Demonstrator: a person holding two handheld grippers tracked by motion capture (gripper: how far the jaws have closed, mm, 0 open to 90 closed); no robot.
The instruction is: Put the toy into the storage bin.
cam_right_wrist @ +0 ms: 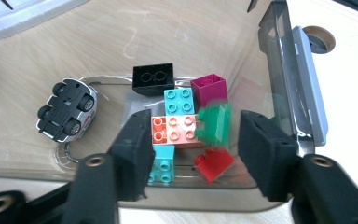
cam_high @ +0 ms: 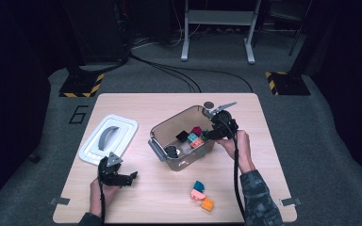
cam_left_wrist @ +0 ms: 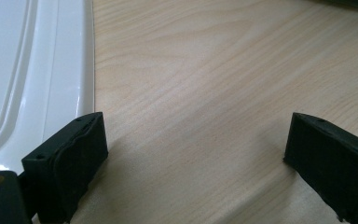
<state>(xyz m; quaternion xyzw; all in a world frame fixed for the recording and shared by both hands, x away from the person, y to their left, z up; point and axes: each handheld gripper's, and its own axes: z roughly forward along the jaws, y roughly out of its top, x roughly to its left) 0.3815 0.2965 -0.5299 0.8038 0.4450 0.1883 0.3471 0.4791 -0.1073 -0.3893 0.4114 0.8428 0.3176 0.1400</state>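
Right tongs [cam_right_wrist: 191,140] above binned blocks [cam_right_wrist: 179,130]

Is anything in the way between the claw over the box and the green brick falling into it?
Nothing visible is. The right gripper hangs open above the clear box, and the blurred green brick sits right between its jaws, over the other bricks already inside.

I see table [cam_left_wrist: 205,84]: pale wood grain, smooth, matt. Lid [cam_left_wrist: 32,70]: white plastic, glossy. Bin [cam_right_wrist: 279,70]: clear smoky plastic, smooth. Bricks [cam_right_wrist: 179,128]: coloured plastic, slight sheen. My jaw pads [cam_left_wrist: 79,158]: black, matt, ribbed, rubber-like.
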